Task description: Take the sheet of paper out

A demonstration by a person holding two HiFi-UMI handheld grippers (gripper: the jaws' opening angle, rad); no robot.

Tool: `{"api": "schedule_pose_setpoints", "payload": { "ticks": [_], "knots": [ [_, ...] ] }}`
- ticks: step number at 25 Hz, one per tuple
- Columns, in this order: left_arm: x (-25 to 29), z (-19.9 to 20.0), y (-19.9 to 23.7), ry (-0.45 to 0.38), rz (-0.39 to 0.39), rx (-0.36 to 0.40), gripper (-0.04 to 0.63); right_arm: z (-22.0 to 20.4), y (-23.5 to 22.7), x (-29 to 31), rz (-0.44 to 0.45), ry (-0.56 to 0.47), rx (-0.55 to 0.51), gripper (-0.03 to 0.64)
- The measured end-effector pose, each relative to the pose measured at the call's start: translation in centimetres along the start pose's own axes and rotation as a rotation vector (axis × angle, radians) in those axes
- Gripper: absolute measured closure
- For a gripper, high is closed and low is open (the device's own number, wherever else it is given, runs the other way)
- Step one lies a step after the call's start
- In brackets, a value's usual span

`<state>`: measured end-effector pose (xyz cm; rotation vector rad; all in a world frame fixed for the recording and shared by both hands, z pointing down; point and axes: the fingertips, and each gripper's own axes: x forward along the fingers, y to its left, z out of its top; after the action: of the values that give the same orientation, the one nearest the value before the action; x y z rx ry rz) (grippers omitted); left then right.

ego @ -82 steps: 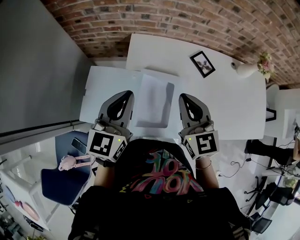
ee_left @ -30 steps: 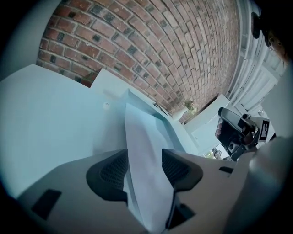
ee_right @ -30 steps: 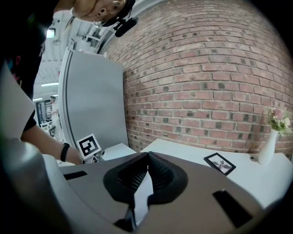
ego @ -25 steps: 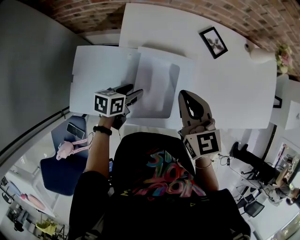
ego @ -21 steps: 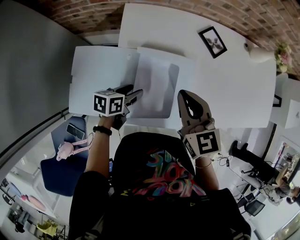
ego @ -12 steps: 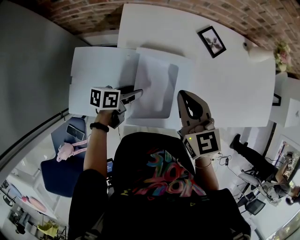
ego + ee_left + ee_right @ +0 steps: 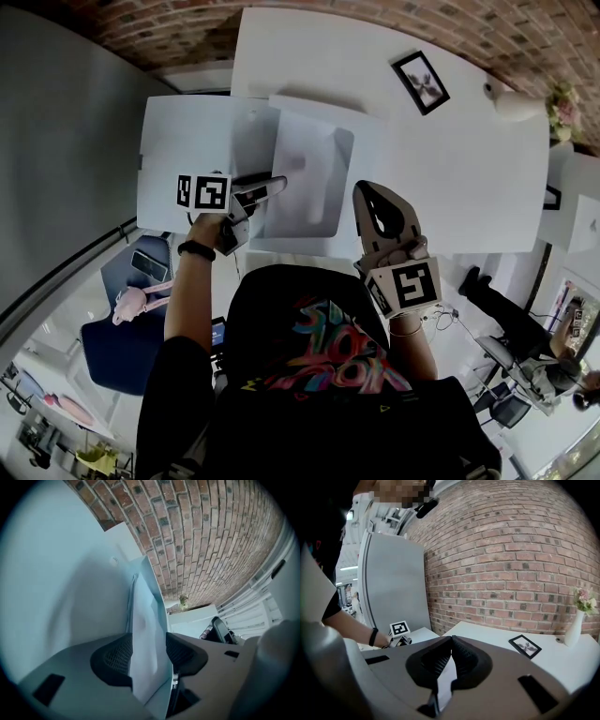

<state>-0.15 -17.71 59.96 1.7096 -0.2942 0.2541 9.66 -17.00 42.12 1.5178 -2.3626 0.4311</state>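
Left gripper (image 7: 272,185): turned on its side, with its marker cube to the left and its jaws pointing right at the left edge of the sheet of paper (image 7: 309,178). In the left gripper view, the left gripper (image 7: 149,637) has its jaws partly open, and the two ribbed pads (image 7: 115,660) stand on either side of the sheet of paper (image 7: 147,620). The sheet passes between the pads and runs away from them, raised off the surface beneath, where it casts a shadow. A second, paler layer lies against the sheet's right side. The pads have not closed together, and a firm clamp cannot be confirmed.

Right gripper (image 7: 367,190): jaws pointing far, held over the near edge of the table (image 7: 450,169), just right of the cover (image 7: 366,141). In the right gripper view, the right gripper (image 7: 450,640) has its tips meeting and holds nothing. Whether it touches the table cannot be told.

Sheet location: on the white table within the white cover, near the middle, between the two grippers. A white board (image 7: 183,141) lies just left of the cover.

Other items: a black picture frame (image 7: 419,82) lies flat on the far right of the table. A white vase (image 7: 511,101) with flowers stands at the far right corner, and a brick wall (image 7: 511,550) is beyond.
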Motion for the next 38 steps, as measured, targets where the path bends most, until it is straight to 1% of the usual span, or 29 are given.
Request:
{"api": "schedule_pose_setpoints", "payload": {
  "ticks": [2,4,10,12,16,17,18,20,22,24,27,34,38],
  "knots": [
    [0.4,-0.4,-0.2,0.028,-0.021,-0.007,0.364,0.1,-0.1,0.1,-0.001,-0.012,0.007,0.601],
    [0.8,-0.8,-0.3,0.052,-0.024,-0.002,0.364,0.0,-0.2,0.1,0.001,-0.010,0.005,0.601],
    [1.5,-0.6,-0.5,0.050,-0.025,-0.005,0.373,0.0,-0.3,0.3,0.010,-0.009,0.007,0.601],
    [1.6,-0.6,-0.4,0.053,-0.007,0.001,0.373,0.0,-0.3,0.3,0.013,-0.008,0.007,0.601],
    [1.2,-0.5,0.2,0.074,0.063,0.029,0.376,0.0,-0.4,0.2,0.016,-0.004,0.010,0.601],
    [1.2,-0.6,0.5,0.080,0.085,0.033,0.389,0.0,-0.4,0.2,0.017,-0.003,0.009,0.601],
    [1.3,-0.7,0.9,0.086,0.114,0.040,0.417,-0.1,-0.4,0.2,0.018,-0.003,0.009,0.601],
    [1.3,-0.9,1.5,0.089,0.169,0.057,0.490,0.0,-0.5,0.1,0.022,-0.006,0.010,0.601],
    [1.4,-1.1,1.7,0.082,0.186,0.054,0.523,0.1,-0.7,0.0,0.024,-0.007,0.009,0.601],
    [1.4,-1.1,1.9,0.063,0.189,0.035,0.562,0.2,-0.7,0.0,0.026,-0.009,0.005,0.601],
    [1.3,-1.0,1.9,0.032,0.182,0.008,0.572,0.3,-0.7,0.0,0.024,-0.011,0.004,0.601],
    [1.2,-0.9,1.7,0.023,0.173,0.038,0.574,0.3,-0.6,-0.1,0.021,-0.016,0.005,0.601],
    [0.7,-0.6,1.0,0.004,0.158,0.045,0.574,-0.6,-0.5,-0.4,0.025,0.040,-0.012,0.601]
  ]
}}
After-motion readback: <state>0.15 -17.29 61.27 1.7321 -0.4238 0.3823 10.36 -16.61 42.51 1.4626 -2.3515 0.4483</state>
